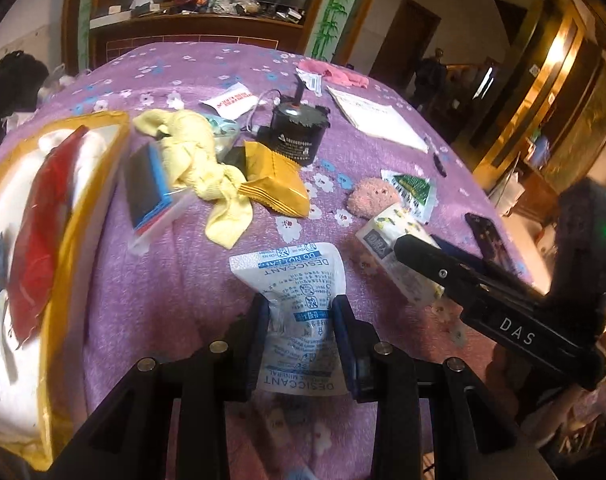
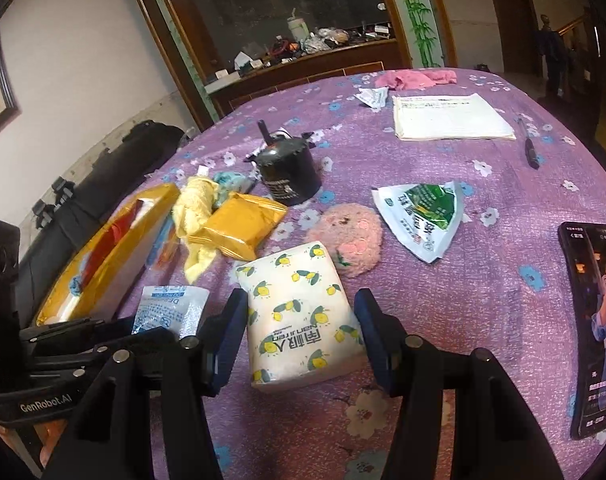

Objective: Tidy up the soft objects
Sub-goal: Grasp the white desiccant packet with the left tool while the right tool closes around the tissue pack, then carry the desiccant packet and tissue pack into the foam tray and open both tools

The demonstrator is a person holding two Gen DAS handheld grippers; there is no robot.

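My left gripper (image 1: 301,312) is shut on a white desiccant packet (image 1: 295,280), pinching its lower part above the purple cloth; the packet also shows in the right wrist view (image 2: 169,308). My right gripper (image 2: 301,308) is open, its fingers either side of a lemon-print tissue pack (image 2: 303,312) lying on the cloth; the pack also shows in the left wrist view (image 1: 399,252). A pink fluffy toy (image 2: 349,240) lies just beyond the pack. A yellow cloth (image 1: 199,152) and a yellow-rimmed box (image 1: 59,248) holding white, red and blue fabrics lie at the left.
A black canister (image 1: 297,128), an orange snack pouch (image 1: 275,180), a green sachet (image 2: 423,216), papers (image 2: 451,116), a pen (image 2: 531,148), a pink cloth (image 2: 415,78) and a phone (image 2: 595,320) lie on the table. A blue-edged card pack (image 1: 147,188) sits beside the box.
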